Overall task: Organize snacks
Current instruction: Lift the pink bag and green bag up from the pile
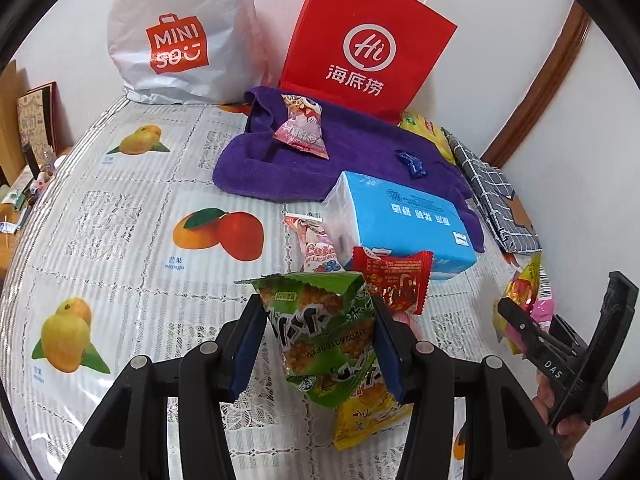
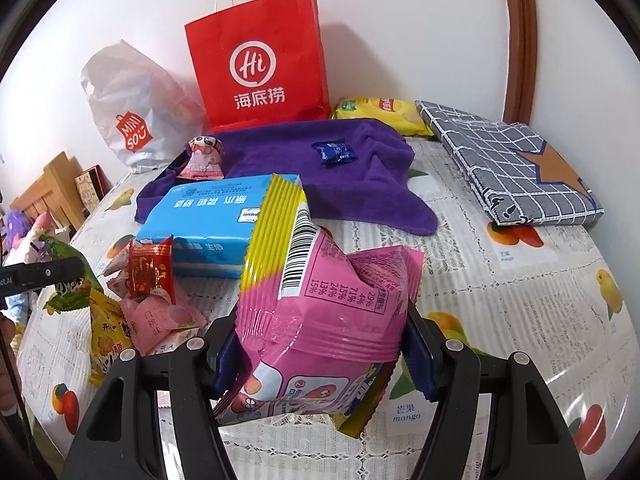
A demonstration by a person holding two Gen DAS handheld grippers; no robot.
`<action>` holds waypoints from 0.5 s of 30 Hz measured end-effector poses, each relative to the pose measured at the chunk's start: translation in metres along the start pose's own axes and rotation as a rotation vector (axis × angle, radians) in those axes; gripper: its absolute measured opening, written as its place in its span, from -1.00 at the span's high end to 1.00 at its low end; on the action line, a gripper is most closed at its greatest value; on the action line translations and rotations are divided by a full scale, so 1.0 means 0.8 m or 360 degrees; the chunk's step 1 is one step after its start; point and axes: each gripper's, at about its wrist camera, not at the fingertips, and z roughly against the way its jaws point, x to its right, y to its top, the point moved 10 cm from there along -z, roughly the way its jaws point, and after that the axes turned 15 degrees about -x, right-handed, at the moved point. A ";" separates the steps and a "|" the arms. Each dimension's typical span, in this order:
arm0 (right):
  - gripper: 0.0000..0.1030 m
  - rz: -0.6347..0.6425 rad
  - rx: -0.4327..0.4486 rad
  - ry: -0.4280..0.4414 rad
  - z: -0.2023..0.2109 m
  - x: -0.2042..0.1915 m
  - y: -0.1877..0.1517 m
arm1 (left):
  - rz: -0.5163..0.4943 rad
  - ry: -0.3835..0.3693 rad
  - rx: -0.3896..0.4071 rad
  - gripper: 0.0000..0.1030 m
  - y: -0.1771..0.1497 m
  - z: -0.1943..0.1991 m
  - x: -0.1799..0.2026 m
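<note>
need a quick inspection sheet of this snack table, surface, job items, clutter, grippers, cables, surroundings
surface: table under a lace and fruit-print cover.
job's things: green snack pack in the left gripper; pink snack pack in the right gripper; red candy pack, yellow pack and pale pink packs piled near the blue tissue pack; a panda-print pouch and blue candy on the purple towel.
clutter: red paper bag, white plastic bag, yellow chip bag, folded grid-print cloth.
grippers: both shut on packs.
cables: nothing seen.
surroundings: white wall, wooden door frame.
</note>
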 end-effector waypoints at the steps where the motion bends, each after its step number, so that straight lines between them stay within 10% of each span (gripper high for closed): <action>1: -0.30 0.0001 -0.0005 0.0000 0.000 0.000 0.000 | 0.0003 -0.0002 0.0006 0.04 0.001 0.001 0.001; 15: -0.30 0.0091 0.0111 -0.0040 0.035 -0.005 0.029 | -0.0055 -0.0004 0.0107 0.05 0.022 0.029 0.021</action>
